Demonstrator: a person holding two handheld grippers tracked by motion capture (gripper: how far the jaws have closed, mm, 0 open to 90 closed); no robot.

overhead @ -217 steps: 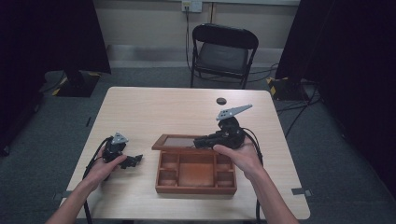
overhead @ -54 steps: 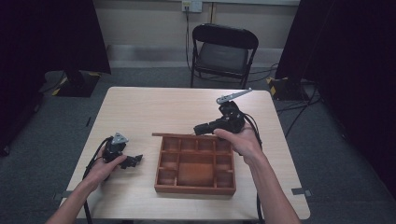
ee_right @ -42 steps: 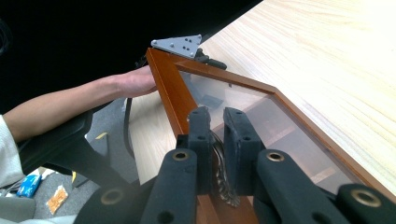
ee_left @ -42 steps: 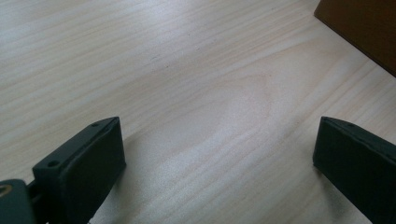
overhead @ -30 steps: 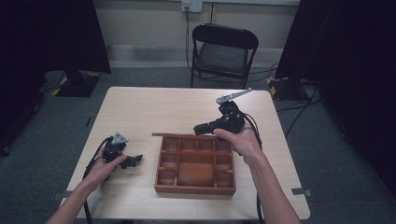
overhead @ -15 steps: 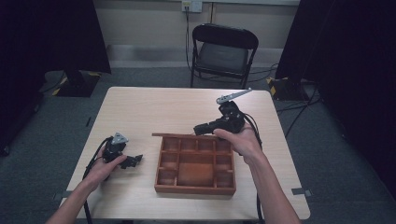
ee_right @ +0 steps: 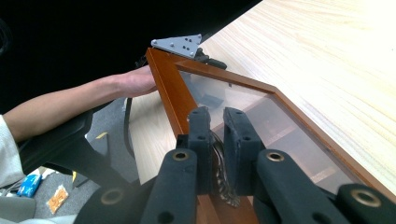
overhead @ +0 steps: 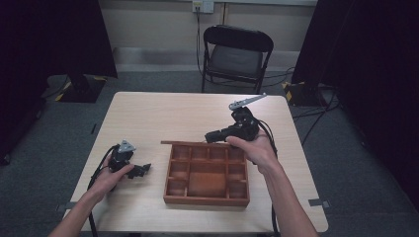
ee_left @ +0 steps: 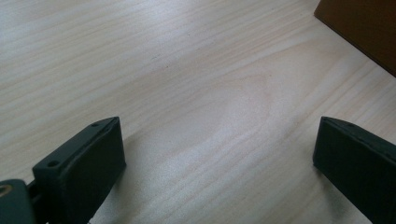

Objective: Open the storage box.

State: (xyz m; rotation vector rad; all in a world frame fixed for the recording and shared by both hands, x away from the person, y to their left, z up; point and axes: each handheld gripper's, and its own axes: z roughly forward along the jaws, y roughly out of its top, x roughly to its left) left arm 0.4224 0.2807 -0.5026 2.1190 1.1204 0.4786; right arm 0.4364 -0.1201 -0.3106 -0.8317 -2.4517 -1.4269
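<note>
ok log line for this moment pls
right hand-held gripper: shut on lid, raised | left hand-held gripper: open on table | box: open

**Count on and around the table**

1 light wooden table (overhead: 163, 113); 1 brown wooden compartment box (overhead: 206, 197) with 1 glass-paned wooden lid (ee_right: 261, 100); 2 black two-jaw grippers, left (overhead: 143, 169) and right (overhead: 211, 136); 1 black folding chair (overhead: 236, 54) far.

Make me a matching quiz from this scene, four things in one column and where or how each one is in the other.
1. left claw
2. right claw
3. box
4. chair

a. beyond the table's far edge
b. shut on the lid's frame
c. open over bare table
d. compartments uncovered, lid raised

Pairs: 1-c, 2-b, 3-d, 4-a
</note>
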